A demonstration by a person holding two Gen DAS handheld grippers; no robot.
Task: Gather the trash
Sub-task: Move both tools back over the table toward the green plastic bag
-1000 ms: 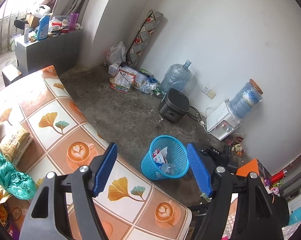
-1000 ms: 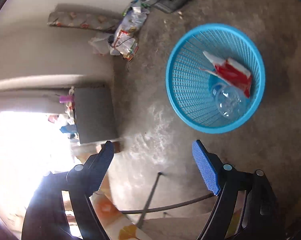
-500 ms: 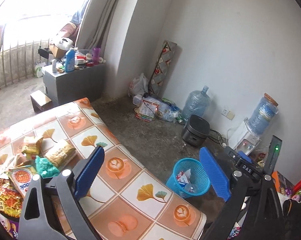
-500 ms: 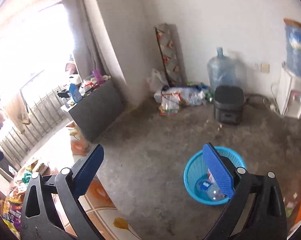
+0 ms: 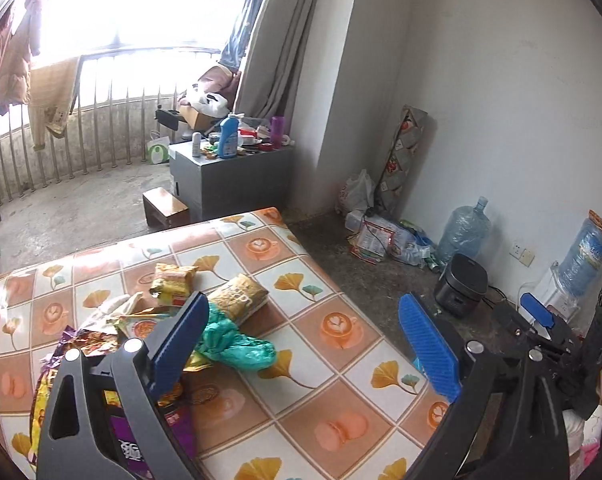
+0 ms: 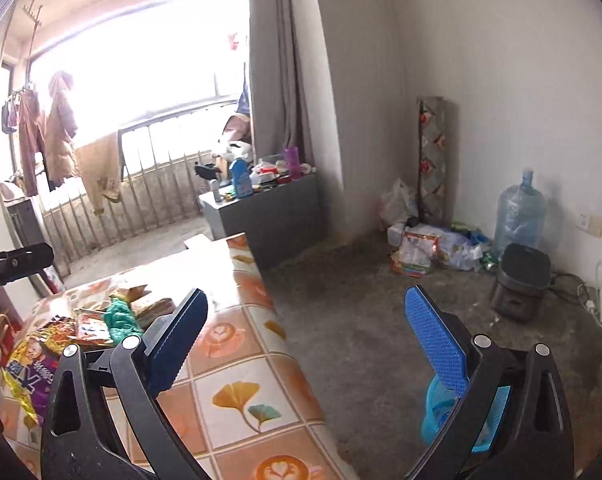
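Trash lies on the patterned table (image 5: 333, 364): a crumpled green bag (image 5: 237, 346), a brown wrapper (image 5: 241, 298), a yellow snack pack (image 5: 173, 282) and shiny purple wrappers (image 5: 81, 360). My left gripper (image 5: 301, 344) is open and empty above the table, just right of the green bag. My right gripper (image 6: 305, 340) is open and empty over the table's right edge; the pile (image 6: 101, 320) shows to its left. The blue basket (image 6: 441, 412) stands on the floor, mostly hidden behind the right finger.
A rice cooker (image 6: 521, 280), a water jug (image 6: 519, 216), bags of clutter (image 6: 425, 248) and a water dispenser (image 5: 581, 264) line the wall. A grey cabinet (image 5: 229, 176) with bottles stands by the balcony. The right gripper shows in the left wrist view (image 5: 541, 320).
Both grippers have swung up and left from the basket on the floor toward the table. The trash pile has come into view of both. Both stay open.
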